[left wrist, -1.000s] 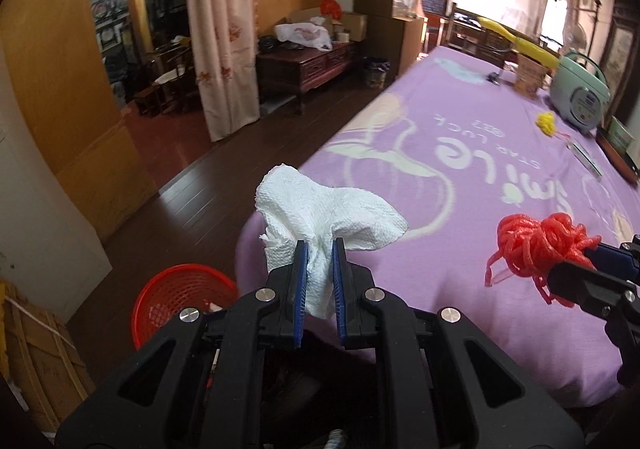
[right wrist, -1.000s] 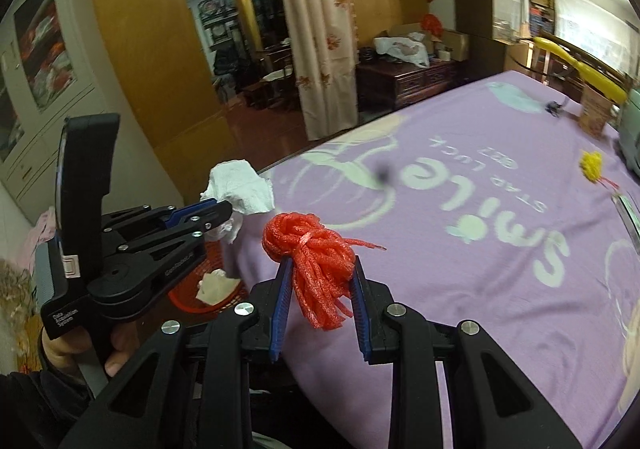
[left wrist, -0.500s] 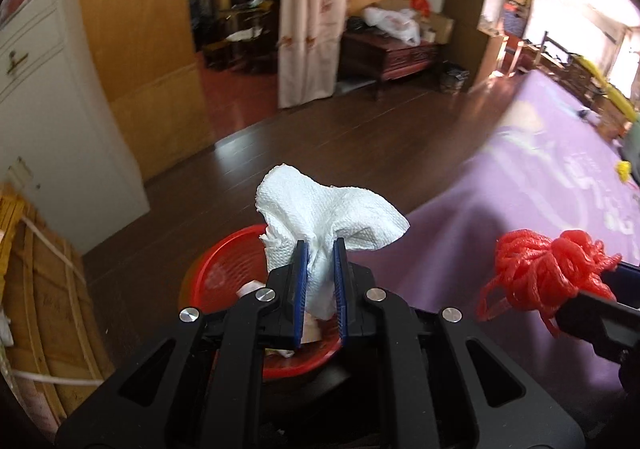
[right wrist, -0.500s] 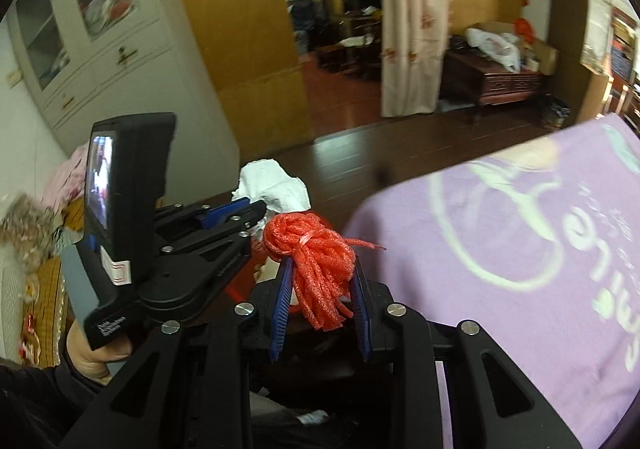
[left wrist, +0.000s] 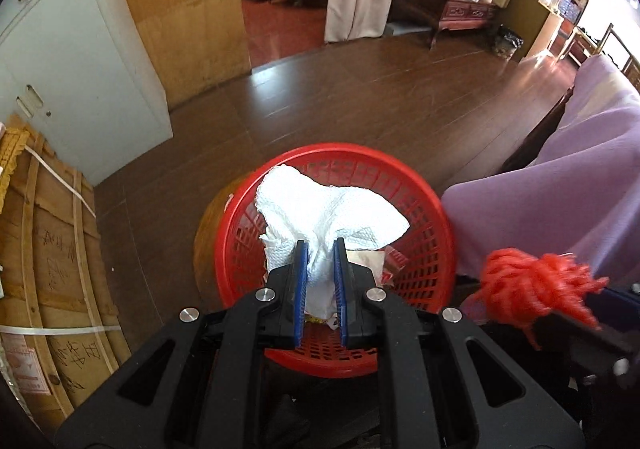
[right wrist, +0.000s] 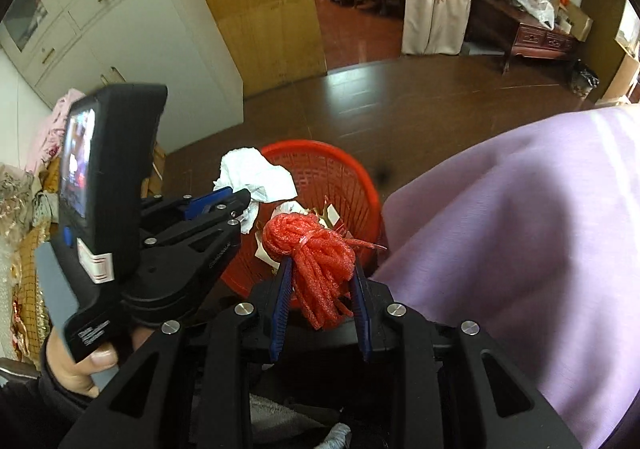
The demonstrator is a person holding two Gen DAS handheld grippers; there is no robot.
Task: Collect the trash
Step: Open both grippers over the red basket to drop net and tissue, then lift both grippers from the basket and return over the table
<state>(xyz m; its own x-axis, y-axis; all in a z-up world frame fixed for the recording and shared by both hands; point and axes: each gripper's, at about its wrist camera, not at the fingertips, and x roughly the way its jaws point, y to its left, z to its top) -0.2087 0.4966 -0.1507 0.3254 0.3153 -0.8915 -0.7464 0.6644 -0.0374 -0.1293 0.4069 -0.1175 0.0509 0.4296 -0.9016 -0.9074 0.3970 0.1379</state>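
Left wrist view
- Landmark: the red basket [left wrist: 424,217] is seen on the wooden floor, directly beyond the fingertips.
- Left gripper [left wrist: 319,281]: jaws nearly shut, pinched on a crumpled paper towel [left wrist: 320,213], which is held over the basket's mouth.
- Basket contents: paper scraps are seen inside, under the towel.
- Right side of basket: a red string bundle [left wrist: 532,285] is carried near the rim, beside the purple cloth [left wrist: 560,209].
- Change: a second ago the purple cloth filled the view and the basket sat low at the edge; now the basket is centred under the towel.

Right wrist view
- Right gripper [right wrist: 320,289]: jaws partly closed, clamped on the string bundle [right wrist: 316,257], which hangs at the basket's [right wrist: 360,185] near rim.
- Left gripper [right wrist: 230,201]: seen left of the basket, gripped by a hand [right wrist: 76,365], the towel [right wrist: 256,173] poised over the far rim.
- Change: both pieces have been swung off the cloth toward the basket.
- Meaning: carrying is judged nearly finished; releasing both pieces is likely next.
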